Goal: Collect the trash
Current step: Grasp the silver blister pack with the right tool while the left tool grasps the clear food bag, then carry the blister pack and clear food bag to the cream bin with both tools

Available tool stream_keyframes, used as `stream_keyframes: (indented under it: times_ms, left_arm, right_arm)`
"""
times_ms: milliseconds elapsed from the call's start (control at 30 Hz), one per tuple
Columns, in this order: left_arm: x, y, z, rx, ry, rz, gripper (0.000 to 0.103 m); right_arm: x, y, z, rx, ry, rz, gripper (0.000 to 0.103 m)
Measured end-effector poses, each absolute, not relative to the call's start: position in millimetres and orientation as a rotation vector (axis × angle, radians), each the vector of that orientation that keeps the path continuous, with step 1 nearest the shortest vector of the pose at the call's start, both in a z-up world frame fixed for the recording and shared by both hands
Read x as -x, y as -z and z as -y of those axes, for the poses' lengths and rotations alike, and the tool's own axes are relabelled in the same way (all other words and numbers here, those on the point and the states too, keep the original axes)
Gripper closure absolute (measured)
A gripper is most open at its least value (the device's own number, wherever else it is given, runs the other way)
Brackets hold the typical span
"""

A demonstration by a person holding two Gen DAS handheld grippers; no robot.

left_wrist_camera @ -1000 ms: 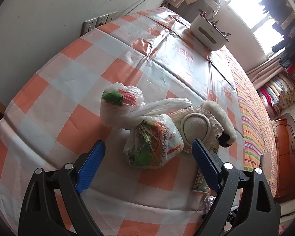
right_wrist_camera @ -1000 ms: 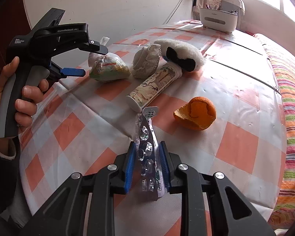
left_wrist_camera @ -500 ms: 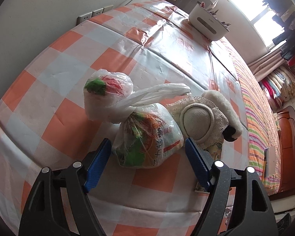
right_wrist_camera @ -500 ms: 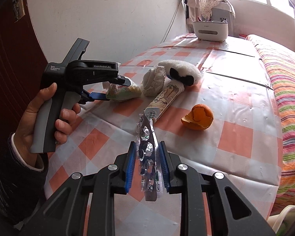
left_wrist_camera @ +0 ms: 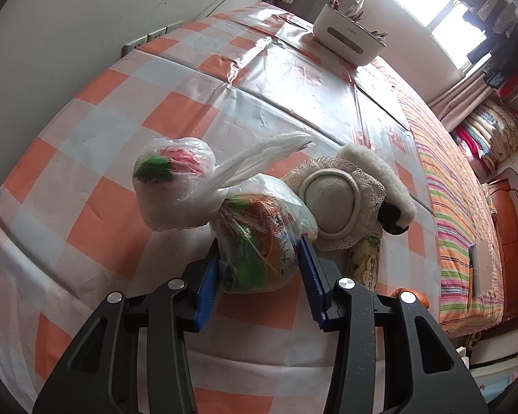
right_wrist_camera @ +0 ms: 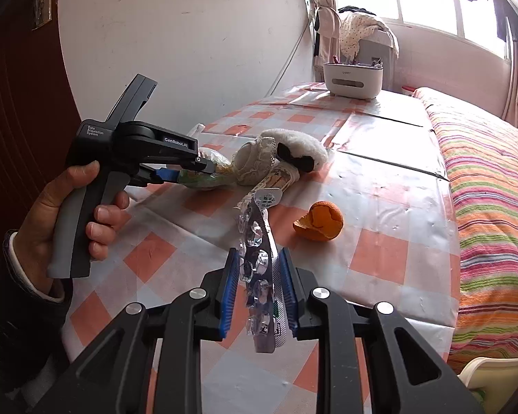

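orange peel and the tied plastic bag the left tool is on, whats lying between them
In the right wrist view, a printed paper tube lies between the orange peel and the plastic bag, beside the lace-trimmed plush items.

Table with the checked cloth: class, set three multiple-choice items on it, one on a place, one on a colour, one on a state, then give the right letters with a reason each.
1. Where does the orange peel lie?
A. on the checked cloth, right of the printed tube
B. inside the white box by the window
C. on the striped bedcover

2. What colour are the pads of the right gripper?
A. red
B. blue
C. yellow

3. What is the state of the left gripper?
A. wide open above bare cloth
B. shut on the orange peel
C. closed on the plastic bag of wrappers

Answers: 1 A, the peel sits alone on the cloth beside the tube. 2 B, blue pads flank the pill strips it holds. 3 C, the jaws have just been closing and both pads press the bag's sides.
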State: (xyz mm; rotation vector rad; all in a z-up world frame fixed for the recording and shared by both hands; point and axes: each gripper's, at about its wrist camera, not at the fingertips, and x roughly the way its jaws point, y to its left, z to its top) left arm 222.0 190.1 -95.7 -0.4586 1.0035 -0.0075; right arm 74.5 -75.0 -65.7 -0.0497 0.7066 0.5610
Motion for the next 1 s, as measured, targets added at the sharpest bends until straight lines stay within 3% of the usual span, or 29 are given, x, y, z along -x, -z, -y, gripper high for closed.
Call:
stream_keyframes:
  times_ms: [567, 1000]
  left_arm:
    - [-174, 38, -150, 0.333, 0.088, -0.791, 0.061]
    - [-152, 25, -95, 0.226, 0.206, -0.749, 0.061]
  right_arm:
    - [-64, 56, 88, 0.084, -0.487, -0.642, 0.08]
    - [-50, 54, 118, 0.084, -0.397, -0.621, 0.08]
